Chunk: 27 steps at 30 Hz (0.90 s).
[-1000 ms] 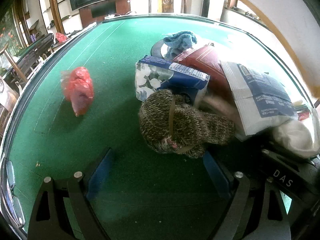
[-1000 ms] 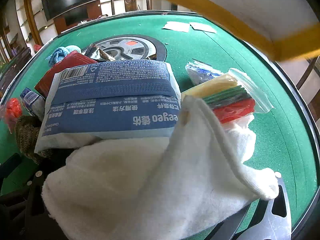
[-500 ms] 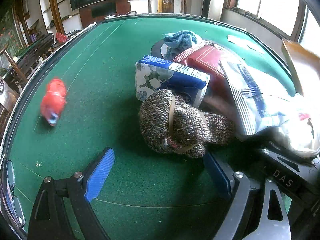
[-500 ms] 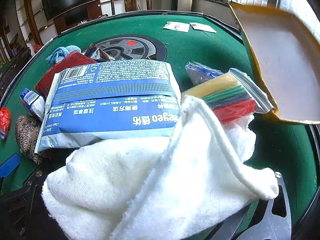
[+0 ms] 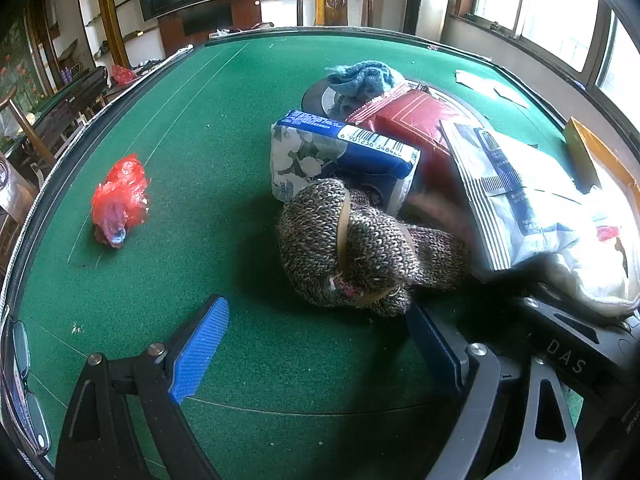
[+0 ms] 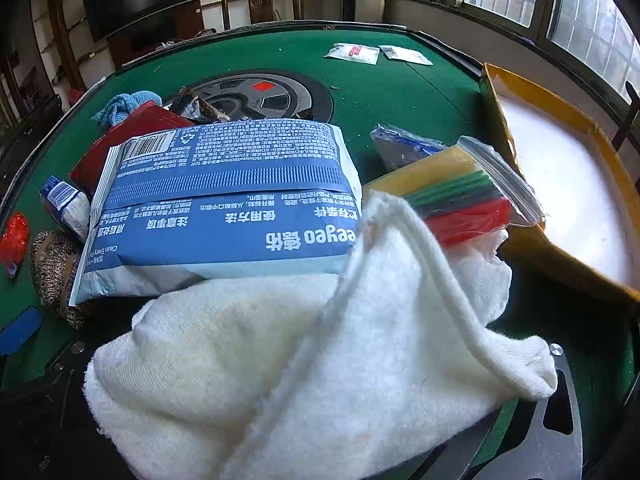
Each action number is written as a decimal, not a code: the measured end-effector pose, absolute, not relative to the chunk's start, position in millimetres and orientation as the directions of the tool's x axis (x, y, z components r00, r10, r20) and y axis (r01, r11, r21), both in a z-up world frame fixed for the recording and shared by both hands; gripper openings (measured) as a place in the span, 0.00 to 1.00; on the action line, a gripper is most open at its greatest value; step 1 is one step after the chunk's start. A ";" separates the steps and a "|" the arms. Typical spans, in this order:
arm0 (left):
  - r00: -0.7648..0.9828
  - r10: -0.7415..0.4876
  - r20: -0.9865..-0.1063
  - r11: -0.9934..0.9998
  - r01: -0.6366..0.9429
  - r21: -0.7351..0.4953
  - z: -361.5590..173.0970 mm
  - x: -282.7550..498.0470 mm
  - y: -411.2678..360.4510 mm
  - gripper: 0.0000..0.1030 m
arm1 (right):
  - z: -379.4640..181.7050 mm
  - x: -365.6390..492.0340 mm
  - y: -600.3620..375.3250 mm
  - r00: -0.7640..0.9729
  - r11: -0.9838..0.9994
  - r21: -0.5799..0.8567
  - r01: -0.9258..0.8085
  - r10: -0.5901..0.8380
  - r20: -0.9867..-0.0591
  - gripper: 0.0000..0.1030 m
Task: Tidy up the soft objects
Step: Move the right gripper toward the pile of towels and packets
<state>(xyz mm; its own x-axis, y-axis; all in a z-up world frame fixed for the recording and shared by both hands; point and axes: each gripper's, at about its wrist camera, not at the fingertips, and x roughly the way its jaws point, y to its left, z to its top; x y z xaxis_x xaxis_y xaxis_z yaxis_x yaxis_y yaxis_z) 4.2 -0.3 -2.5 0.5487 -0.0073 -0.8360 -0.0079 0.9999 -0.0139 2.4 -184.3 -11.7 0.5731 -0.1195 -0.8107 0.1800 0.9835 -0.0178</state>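
Observation:
A pile of soft things lies on the green felt table (image 5: pixel 208 152). My left gripper (image 5: pixel 320 344) is open and empty, its blue pads just short of a brown knit bundle (image 5: pixel 352 248) tied with rubber bands. Behind that are a blue tissue pack (image 5: pixel 340 152), a red packet (image 5: pixel 416 120) and a blue knit cloth (image 5: pixel 364 76). A red plastic bag (image 5: pixel 120 200) lies apart at the left. In the right wrist view a white towel (image 6: pixel 320 360) covers my right gripper, whose jaws are hidden. Beyond it lie a blue wet-wipes pack (image 6: pixel 224 200) and a bag of coloured cloths (image 6: pixel 460 196).
An open yellow cardboard box (image 6: pixel 560 176) stands at the right table edge. A round black and silver centre panel (image 6: pixel 260 96) sits mid-table, with white sachets (image 6: pixel 356 53) beyond it. Glasses (image 5: pixel 24 392) lie at the left edge. Chairs and a second table stand beyond.
The red plastic bag has tumbled to the left and come to rest on the felt. The yellow box has come down onto the table at the right. Both grippers have stayed put.

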 end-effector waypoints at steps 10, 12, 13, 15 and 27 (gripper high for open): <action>0.548 -0.007 -0.836 1.000 -0.008 -0.014 -2.4 4.2 -0.2 0.88 | -11.7 2.4 -184.1 0.573 0.983 -0.018 0.180 -0.119 -0.811 1.00; 0.548 -0.007 -0.836 1.000 -0.008 -0.014 -2.3 4.1 -0.2 0.88 | -11.7 2.4 -184.1 0.573 0.983 -0.018 0.180 -0.119 -0.811 1.00; 0.548 -0.007 -0.836 1.000 -0.008 -0.014 -2.3 4.3 -0.1 0.88 | -11.7 2.4 -184.1 0.573 0.983 -0.018 0.180 -0.120 -0.811 1.00; 0.548 -0.008 -0.836 1.000 -0.008 -0.014 -2.3 4.1 -0.2 0.88 | -11.7 2.4 -184.1 0.573 0.983 -0.018 0.180 -0.119 -0.811 1.00; 0.534 -0.015 -0.845 1.000 0.000 -0.018 -4.1 5.4 -0.3 0.99 | -12.7 4.8 -184.6 0.566 0.988 -0.020 0.154 -0.105 -0.817 1.00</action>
